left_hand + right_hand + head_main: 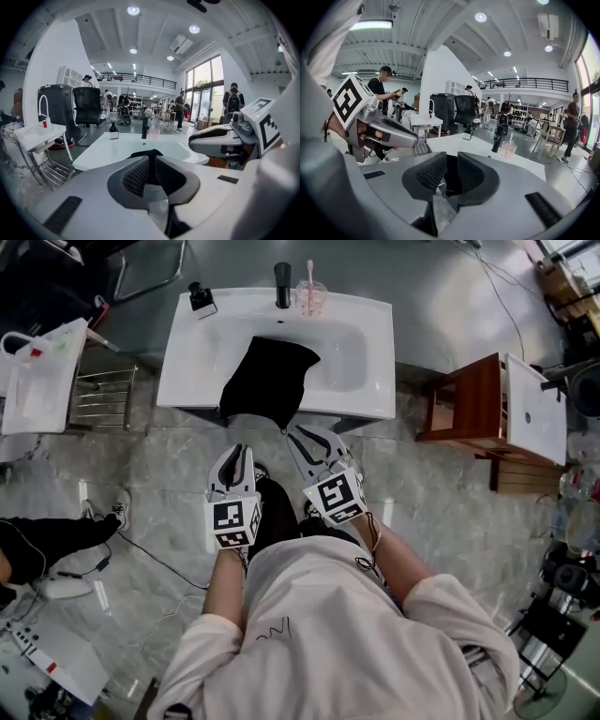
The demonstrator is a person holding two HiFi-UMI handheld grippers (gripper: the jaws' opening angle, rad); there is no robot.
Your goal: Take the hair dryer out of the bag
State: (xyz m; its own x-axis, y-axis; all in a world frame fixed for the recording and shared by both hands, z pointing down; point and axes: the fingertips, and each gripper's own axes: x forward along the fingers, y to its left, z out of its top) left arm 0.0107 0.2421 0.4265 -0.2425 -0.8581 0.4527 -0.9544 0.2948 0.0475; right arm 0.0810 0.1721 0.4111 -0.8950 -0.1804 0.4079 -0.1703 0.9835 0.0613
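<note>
Black bag (270, 381) lay draped over the white sink (187, 362); left gripper (238, 454) and right gripper (302, 434) hovered nearby, jaws slightly apart, empty.

A white sink (187, 371) carries everything here. A black faucet (282, 285) stands upright at the middle of its back ledge. Just right of the faucet stands a clear cup (310, 301) with a pink toothbrush (310, 273) in it. Left of the faucet, near the back corner, sits a small black bottle (201, 298). In front of the faucet a black bag (267, 376) lies in the sink, its lower end draped over the front rim toward the floor (441, 512). The floor is grey marbled tile, and thin cables (159, 563) trail across it, well left of the faucet and nearer the person.
</note>
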